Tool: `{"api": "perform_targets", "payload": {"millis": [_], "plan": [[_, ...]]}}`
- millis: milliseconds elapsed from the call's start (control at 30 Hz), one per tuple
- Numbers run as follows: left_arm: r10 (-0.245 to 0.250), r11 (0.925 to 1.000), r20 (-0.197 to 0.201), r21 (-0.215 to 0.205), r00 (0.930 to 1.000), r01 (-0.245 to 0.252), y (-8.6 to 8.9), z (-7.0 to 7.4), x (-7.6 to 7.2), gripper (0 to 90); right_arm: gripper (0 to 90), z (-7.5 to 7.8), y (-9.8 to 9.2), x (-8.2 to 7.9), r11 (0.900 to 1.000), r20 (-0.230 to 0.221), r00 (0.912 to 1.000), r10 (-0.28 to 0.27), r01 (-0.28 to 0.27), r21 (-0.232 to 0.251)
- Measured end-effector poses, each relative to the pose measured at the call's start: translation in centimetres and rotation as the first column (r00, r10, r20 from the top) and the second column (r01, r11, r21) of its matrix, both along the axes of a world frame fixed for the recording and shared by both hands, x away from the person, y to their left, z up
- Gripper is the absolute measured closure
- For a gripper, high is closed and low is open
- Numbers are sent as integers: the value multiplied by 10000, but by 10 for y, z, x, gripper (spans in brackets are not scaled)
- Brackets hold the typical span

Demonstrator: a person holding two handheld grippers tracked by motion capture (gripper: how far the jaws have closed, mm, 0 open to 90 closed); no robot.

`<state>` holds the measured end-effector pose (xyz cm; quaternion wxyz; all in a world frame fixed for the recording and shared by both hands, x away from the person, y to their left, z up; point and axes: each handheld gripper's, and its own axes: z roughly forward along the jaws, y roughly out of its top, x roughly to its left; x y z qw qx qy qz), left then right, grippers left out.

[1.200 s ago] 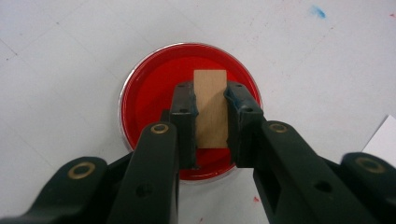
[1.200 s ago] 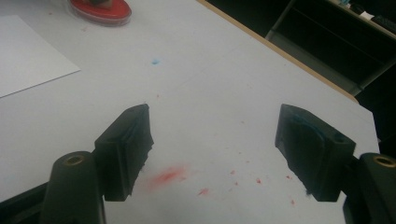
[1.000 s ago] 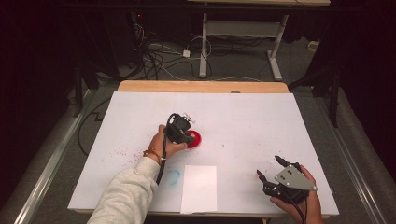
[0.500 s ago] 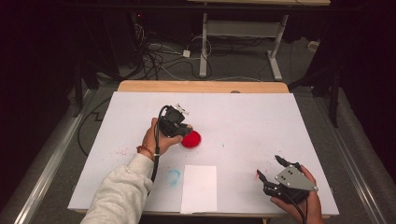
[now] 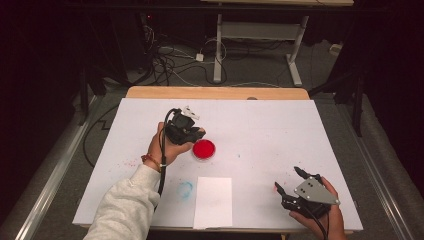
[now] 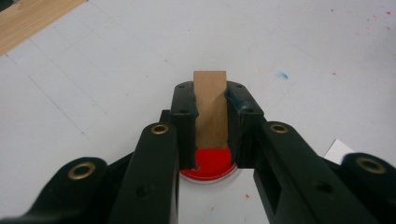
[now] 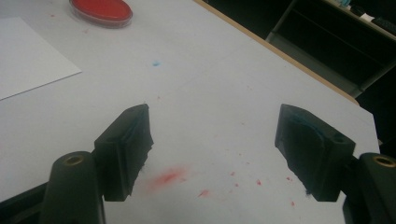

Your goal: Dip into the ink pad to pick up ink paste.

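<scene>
i am working over the wide white paper-covered surface [image 5: 280, 130], speckled with red and blue ink marks, and the step in hand looks like carrying an inked stamp to the sheet. my left gripper [image 5: 184, 127] is closing its jaws tight on a small plain wooden block [image 6: 211, 105], which is standing upright between the pads, its lower end hanging just above the round red ink pad in a clear dish [image 5: 204, 149]. to do this well, i judge i should be keeping the block square in the pads, lifting straight so the wet face is not dragging on the dish rim, then moving across to the blank white rectangular paper sheet [image 5: 213, 201] lying near the front edge, and pressing down flat and once, without sliding. my right gripper [image 5: 291, 182] is resting low near the right front corner, jaws standing wide apart with nothing between them, well apart from the dish; it could be steadying the sheet.

counting, largest first: one surface, one paper sheet, two grippers, one ink dish, one wooden block, one blue ring-shaped print [image 5: 185, 189] just left of the sheet.
</scene>
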<state>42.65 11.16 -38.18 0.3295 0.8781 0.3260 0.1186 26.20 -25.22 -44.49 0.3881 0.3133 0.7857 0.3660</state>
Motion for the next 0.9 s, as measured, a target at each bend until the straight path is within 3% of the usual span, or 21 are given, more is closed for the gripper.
{"api": "perform_targets", "payload": {"millis": [200, 367, 567, 900], "plan": [[-81, 10000, 42, -9, 10000, 81, 2, 5, -2, 738, 273, 0, 0, 0, 10000, -16, 10000, 14, -14, -9], [-189, 9998, -99, 61, 9998, 189, -2, 0, -1, 738, 273, 0, 1, 0, 10000, 9, 10000, 50, -50, -39], [-82, 9998, -511, 165, 9987, 91, -4, -18, 7, 738, 273, -1, 1, 0, 10000, -8, 10000, 47, -47, -55], [-139, 9987, -1434, 464, 9896, 208, -11, -52, 19, 738, 273, -1, 1, 0, 10000, -15, 10000, 23, -23, -74]]}}
